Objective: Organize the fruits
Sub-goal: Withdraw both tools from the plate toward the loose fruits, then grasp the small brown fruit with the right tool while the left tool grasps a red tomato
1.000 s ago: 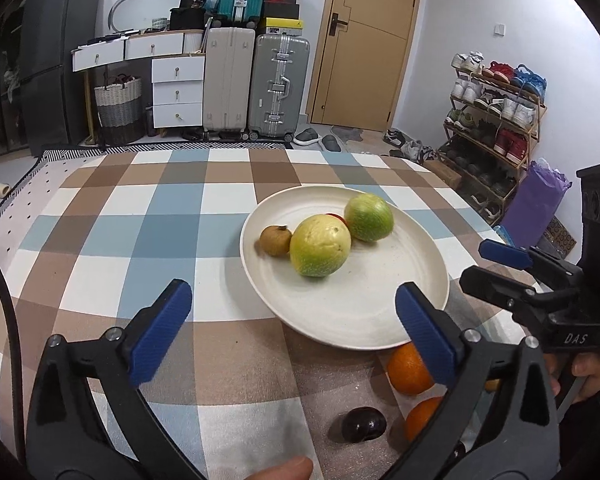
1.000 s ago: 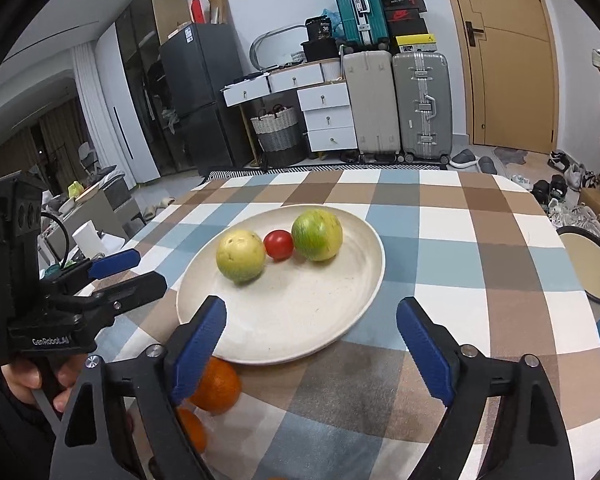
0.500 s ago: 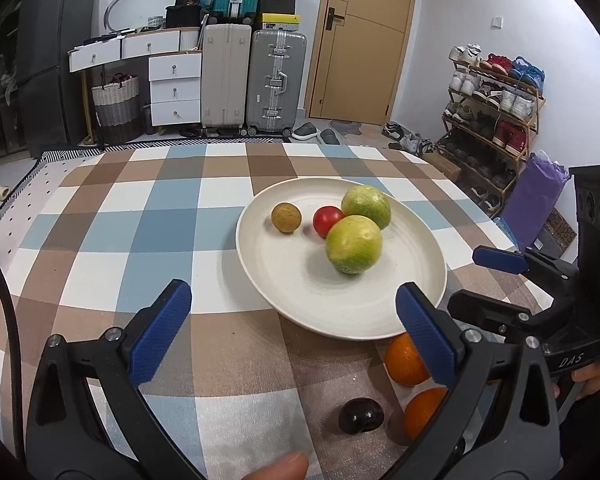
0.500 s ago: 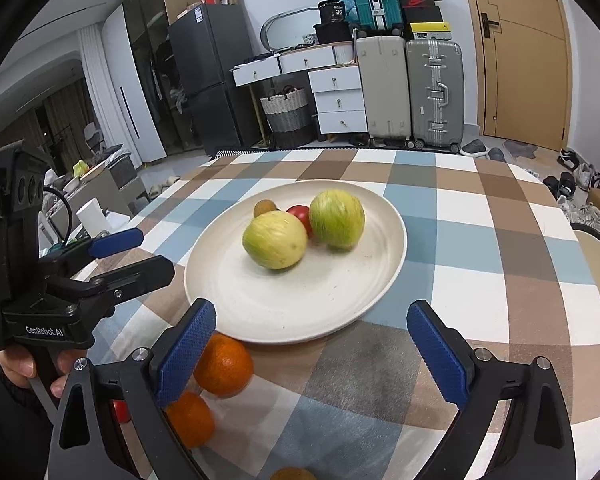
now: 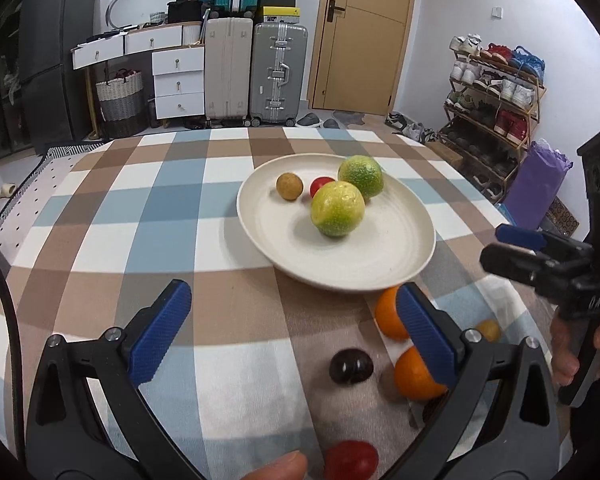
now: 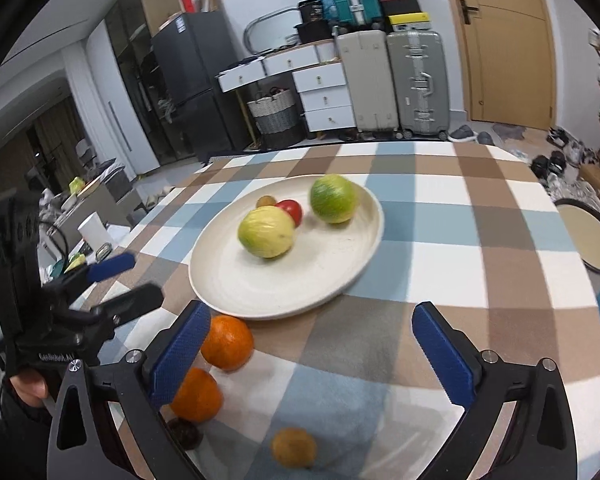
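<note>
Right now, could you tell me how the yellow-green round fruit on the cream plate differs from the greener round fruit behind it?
Colour: the yellow-green round fruit is mostly pale yellow with green low down; the greener round fruit is green all over.
Place: the yellow-green one lies nearer the middle of the cream plate; the greener one sits close to the far rim.
Both are round, similar in size, and rest on the plate.

A lived-in home is showing here: suitcases (image 5: pixel 276 72) are standing by a wooden door (image 5: pixel 360 32), a shoe rack (image 5: pixel 496 92) is lining the wall, a fridge (image 6: pixel 188 80) and white drawers (image 5: pixel 178 80) are sitting behind the checked worktop (image 5: pixel 140 208).
</note>
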The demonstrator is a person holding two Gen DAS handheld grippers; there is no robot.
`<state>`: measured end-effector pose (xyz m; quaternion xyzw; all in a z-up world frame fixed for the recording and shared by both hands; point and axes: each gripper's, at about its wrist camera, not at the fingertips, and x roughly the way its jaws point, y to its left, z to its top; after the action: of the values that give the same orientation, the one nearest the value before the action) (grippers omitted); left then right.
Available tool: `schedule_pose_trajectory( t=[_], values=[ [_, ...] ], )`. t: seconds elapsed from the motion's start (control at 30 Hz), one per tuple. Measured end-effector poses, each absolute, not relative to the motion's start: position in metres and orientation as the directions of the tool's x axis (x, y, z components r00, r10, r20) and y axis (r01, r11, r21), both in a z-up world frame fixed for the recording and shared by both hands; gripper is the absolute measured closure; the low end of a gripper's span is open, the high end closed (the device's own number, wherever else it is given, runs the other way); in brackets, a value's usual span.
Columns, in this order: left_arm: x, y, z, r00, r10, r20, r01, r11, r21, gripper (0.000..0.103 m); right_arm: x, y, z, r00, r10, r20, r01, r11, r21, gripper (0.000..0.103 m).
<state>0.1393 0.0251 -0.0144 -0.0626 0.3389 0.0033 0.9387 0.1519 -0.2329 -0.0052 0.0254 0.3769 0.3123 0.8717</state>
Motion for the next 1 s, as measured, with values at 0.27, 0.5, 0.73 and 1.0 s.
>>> schedule_pose_trajectory(
  t=[0.27,0.5,0.73,1.0],
  values=[
    [0.103,0.022,-0.006,0.769,-0.001,-0.639,-0.087,0.99,-0.106,0.001,0.133,-0.247,-0.001,0.525,0.507,-0.684,-0.505,0.832,0.229,0.0],
    [0.068,0.023,-0.001,0.795,0.01,-0.607,-0.117,0.984,-0.137,0.001,0.115,-0.247,0.002,0.518,0.504,-0.691,-0.52,0.827,0.213,0.0],
    [0.039,0.026,-0.004,0.813,0.036,-0.581,-0.159,0.974,-0.161,0.001,0.097,-0.249,0.003,0.543,0.519,-0.66,-0.507,0.829,0.235,0.0],
    [0.018,0.016,-0.003,0.808,0.033,-0.588,-0.139,0.981,-0.136,0.001,0.083,-0.239,-0.007,0.491,0.478,-0.728,-0.535,0.825,0.181,0.0]
  ],
)
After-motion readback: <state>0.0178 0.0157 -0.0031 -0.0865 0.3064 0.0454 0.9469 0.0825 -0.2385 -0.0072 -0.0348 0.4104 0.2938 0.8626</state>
